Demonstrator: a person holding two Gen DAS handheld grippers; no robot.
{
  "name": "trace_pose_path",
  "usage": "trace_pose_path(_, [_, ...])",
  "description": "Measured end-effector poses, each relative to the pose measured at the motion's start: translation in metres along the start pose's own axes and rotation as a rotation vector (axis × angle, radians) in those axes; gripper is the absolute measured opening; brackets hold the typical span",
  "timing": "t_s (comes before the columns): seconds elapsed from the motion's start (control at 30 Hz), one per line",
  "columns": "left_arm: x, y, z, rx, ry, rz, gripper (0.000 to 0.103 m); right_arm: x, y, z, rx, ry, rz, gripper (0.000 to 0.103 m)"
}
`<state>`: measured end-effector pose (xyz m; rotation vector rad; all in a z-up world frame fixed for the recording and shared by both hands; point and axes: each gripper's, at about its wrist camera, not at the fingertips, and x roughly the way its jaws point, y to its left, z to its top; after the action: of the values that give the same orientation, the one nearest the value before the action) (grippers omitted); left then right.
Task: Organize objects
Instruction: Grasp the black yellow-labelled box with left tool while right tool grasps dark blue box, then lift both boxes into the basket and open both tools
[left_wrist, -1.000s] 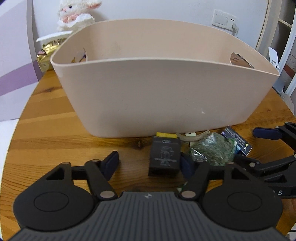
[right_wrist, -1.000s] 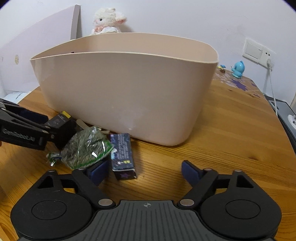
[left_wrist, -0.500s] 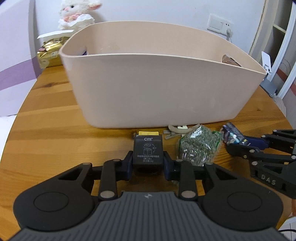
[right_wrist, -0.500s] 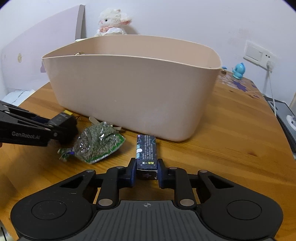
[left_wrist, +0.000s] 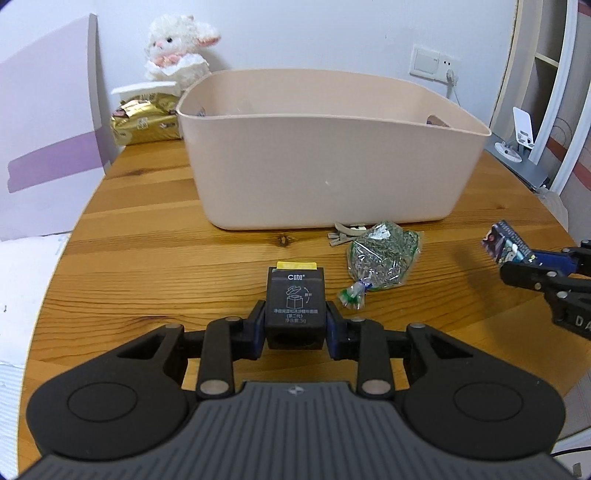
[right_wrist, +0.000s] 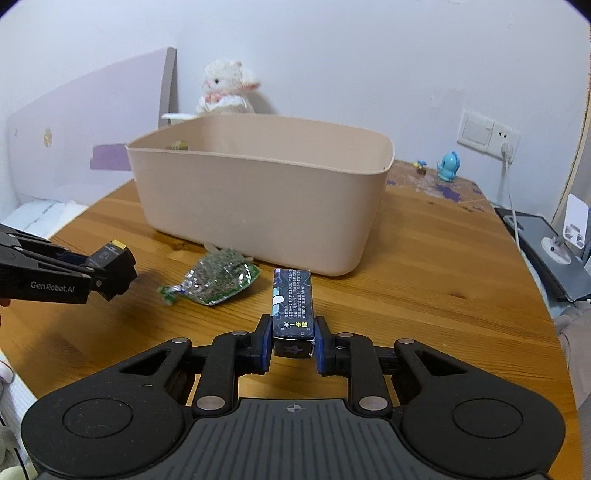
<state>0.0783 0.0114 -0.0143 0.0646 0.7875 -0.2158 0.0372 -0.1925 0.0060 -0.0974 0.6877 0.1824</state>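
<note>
the left gripper (left_wrist: 295, 326) is clamped on a black box (left_wrist: 295, 301) with a yellow tab, held above the counter (left_wrist: 155, 258). the right gripper (right_wrist: 292, 345) pinches the near end of a dark pack (right_wrist: 292, 302), which sticks out forward past the fingers, also off the counter. between the two, a green bag (left_wrist: 382, 254) lies flat on the wood, just in front of the bin (left_wrist: 325, 162), with a beige clip (left_wrist: 347, 232) beside it at the bin's base. the bin stands ahead of both grippers. a plush lamb (right_wrist: 225, 88) sits behind it by the wall.
</note>
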Motion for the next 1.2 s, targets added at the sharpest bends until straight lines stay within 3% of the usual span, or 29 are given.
trace_pose_path(0.57, [-0.036, 0.0, 0.038, 0.016, -0.138, 0.017, 0.034, -0.04, -0.02, 0.042, 0.031, -0.172, -0.024, 0.021])
trace_pose_path(0.97, [-0.013, 0.0, 0.09, 0.022, -0.178, 0.025, 0.034, -0.021, -0.042, 0.09, 0.058, -0.243, -0.057, 0.021])
trace_pose_path(1.2, [0.016, -0.005, 0.124, 0.04, -0.179, 0.033, 0.034, 0.01, -0.047, 0.108, 0.075, -0.231, -0.069, 0.021])
